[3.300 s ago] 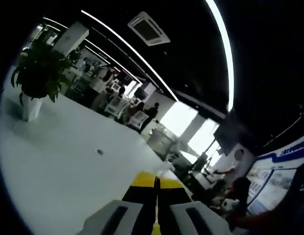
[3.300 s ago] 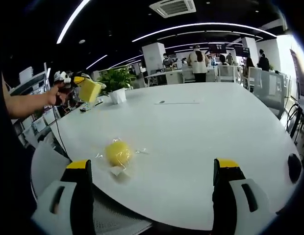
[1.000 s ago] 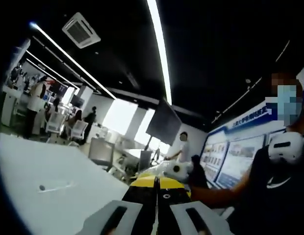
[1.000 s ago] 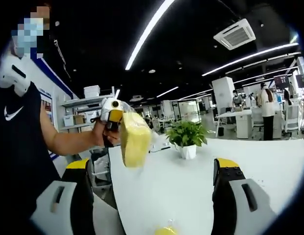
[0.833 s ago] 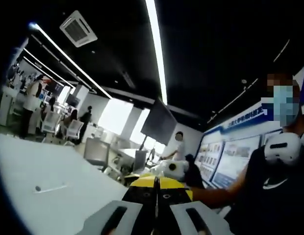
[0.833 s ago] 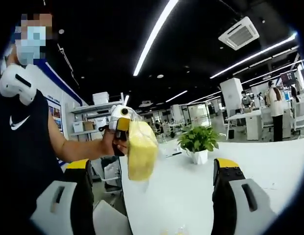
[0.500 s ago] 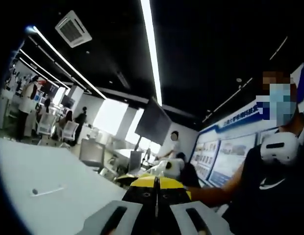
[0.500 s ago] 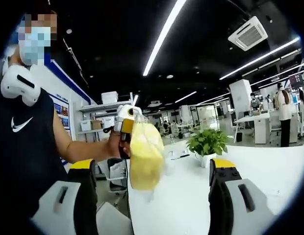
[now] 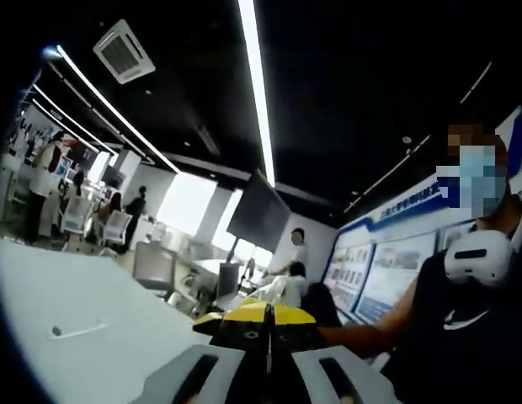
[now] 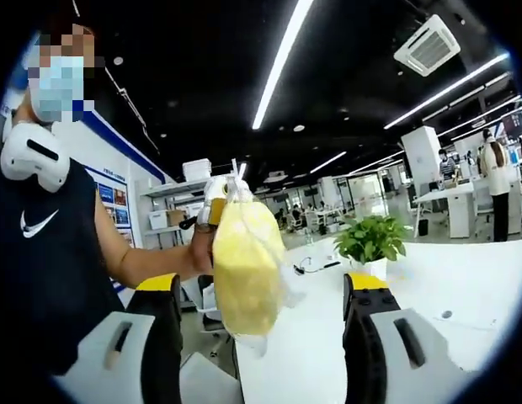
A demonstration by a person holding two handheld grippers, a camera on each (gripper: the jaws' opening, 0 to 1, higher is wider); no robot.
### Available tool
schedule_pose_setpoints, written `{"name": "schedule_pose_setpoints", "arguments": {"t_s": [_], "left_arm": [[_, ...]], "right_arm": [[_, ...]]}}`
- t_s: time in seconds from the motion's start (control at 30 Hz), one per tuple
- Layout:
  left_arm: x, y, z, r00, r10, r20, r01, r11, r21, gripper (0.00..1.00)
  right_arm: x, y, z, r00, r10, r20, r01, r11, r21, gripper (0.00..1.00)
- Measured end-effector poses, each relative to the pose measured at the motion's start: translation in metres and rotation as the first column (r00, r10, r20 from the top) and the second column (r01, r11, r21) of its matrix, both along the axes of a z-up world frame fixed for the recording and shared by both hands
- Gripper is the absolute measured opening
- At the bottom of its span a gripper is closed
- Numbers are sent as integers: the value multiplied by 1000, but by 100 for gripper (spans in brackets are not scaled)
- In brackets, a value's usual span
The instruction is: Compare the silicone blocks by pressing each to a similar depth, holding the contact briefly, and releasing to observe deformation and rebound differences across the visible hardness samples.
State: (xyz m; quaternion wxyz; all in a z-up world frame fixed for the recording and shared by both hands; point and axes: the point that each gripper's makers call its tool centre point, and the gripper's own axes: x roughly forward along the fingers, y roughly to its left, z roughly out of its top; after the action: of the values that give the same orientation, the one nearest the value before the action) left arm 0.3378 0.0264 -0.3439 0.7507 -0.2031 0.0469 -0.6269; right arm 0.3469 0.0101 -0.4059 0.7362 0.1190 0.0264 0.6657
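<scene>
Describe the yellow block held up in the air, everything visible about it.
The yellow block is a soft-looking, rounded slab, pale yellow, wrapped in clear plastic film that bunches above and below it. It hangs upright in mid-air, clear of the white table, pinched at its top by the left gripper. The right gripper, jaws wide apart, frames it without touching.

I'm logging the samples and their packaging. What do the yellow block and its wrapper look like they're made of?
The yellow block looks like soft, matte silicone or foam: its colour is even and opaque, with rounded edges. The wrapper looks like thin, clear, glossy plastic film: see-through, crinkled, bunched into a tuft where the left claw pinches it. The right claw stands open around the block.
</scene>
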Motion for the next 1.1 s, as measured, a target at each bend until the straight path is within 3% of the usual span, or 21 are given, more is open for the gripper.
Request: {"name": "schedule_pose_setpoints", "arguments": {"t_s": [0.13,0.2,0.33,0.6,1.1], "left_arm": [[-1,-1,-1,1000,-5,-3,5,1000,2,0],[-1,-1,-2,1000,-4,-4,4,1000,1,0],[-1,0,-1,1000,-2,-6,2,1000,-6,0],[-1,1,-2,1000,-3,-7,3,1000,-9,0],[2,9,1,1000,17,-6,-17,1000,-22,0]], "right_arm": [[-1,3,4,1000,-3,22,3,1000,21,71],[-5,4,1,1000,23,-16,-23,1000,-1,66],[-6,8,-4,999,33,-3,-33,999,-27,53],[-3,12,-1,1000,26,-3,-26,1000,-2,41],[1,12,6,1000,15,9,-15,1000,27,27]]}}
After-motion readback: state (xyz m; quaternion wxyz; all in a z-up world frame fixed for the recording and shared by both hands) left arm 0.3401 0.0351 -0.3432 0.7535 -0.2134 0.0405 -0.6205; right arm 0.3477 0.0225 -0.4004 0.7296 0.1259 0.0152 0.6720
